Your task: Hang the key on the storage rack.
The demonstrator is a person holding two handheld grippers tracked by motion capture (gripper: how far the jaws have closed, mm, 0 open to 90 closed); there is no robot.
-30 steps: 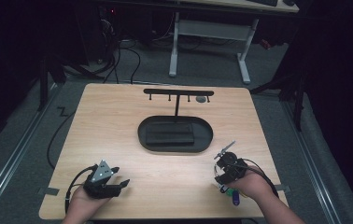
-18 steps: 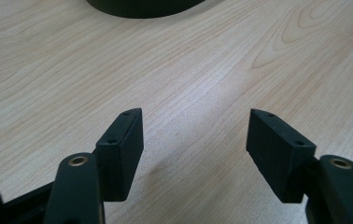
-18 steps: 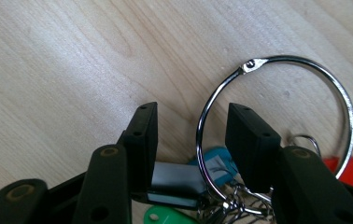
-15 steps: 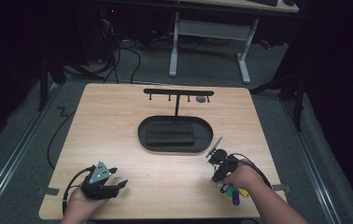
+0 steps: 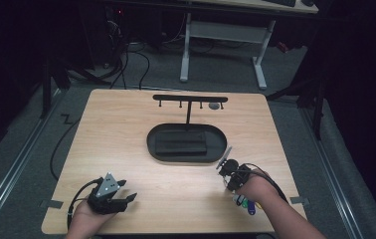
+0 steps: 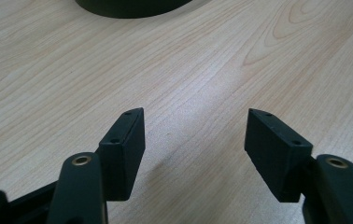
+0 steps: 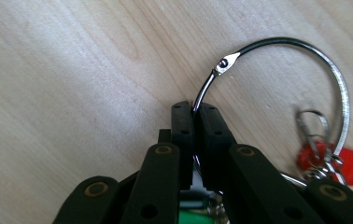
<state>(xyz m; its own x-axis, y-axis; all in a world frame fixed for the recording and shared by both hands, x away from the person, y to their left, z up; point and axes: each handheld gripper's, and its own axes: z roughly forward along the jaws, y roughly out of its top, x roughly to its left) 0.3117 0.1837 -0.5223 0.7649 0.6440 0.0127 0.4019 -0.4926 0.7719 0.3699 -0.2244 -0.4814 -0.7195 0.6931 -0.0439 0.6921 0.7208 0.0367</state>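
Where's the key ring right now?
The key ring is pinched in the right gripper, low over the table's near right part, in front of the oval tray; its coloured tags hang by the hand.

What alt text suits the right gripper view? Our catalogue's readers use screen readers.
Two black tongs are pinched shut on a large metal key ring lying on a light wooden table. The ring arcs up and to the right, carrying a small clip and red key tags; something green shows beneath the tongs.

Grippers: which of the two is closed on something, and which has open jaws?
The right gripper is shut on the metal key ring, its pads pinching the wire. The left gripper has jaws spread wide over the bare table.
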